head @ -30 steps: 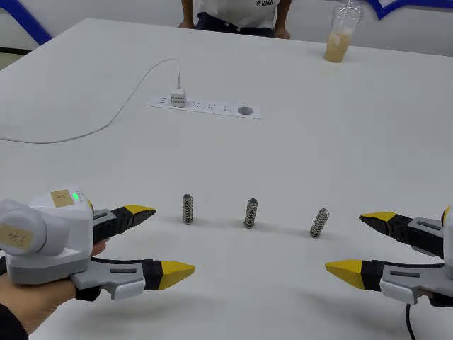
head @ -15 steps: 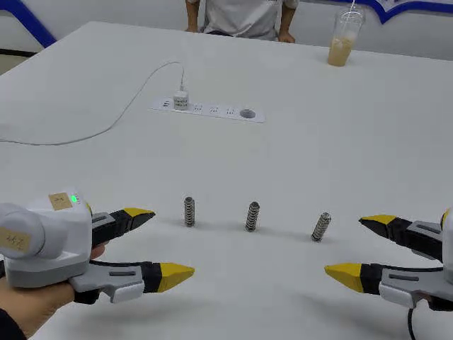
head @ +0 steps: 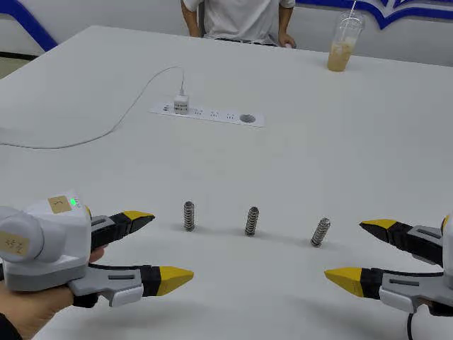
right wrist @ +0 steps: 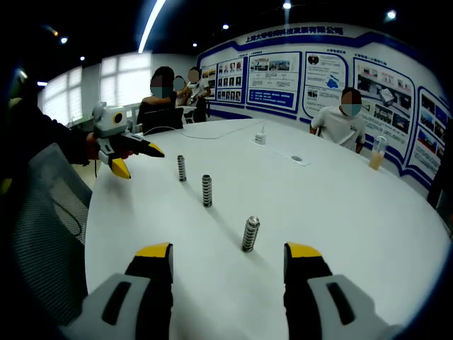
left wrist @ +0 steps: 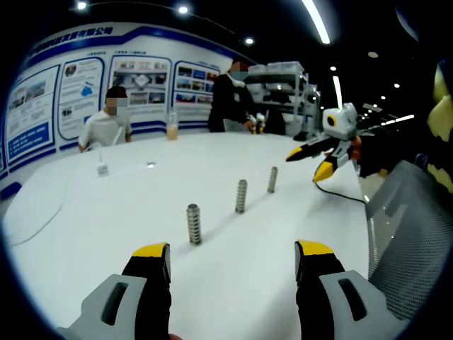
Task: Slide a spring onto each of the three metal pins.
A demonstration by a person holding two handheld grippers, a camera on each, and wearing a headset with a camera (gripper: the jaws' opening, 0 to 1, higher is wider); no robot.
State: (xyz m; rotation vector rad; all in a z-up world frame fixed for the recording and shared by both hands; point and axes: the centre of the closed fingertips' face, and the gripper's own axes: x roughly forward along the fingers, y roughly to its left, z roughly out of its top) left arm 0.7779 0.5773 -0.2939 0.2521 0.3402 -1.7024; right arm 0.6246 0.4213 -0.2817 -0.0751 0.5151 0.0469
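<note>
Head view: three upright spring-covered metal pins (head: 252, 221) stand in a row on the white surface (head: 340, 142). The left gripper (head: 170, 244) and right gripper (head: 345, 249) flank that row, about equally near, jaws spread and empty.

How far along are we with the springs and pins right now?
Looks done: three coiled metal springs stand on the white table, the left spring, middle spring and right spring, apparently sleeved over pins the coils hide. In hand: nothing; the left gripper and right gripper are open and empty, clear of the springs. Left: probably just checking the right spring, which leans slightly.
</note>
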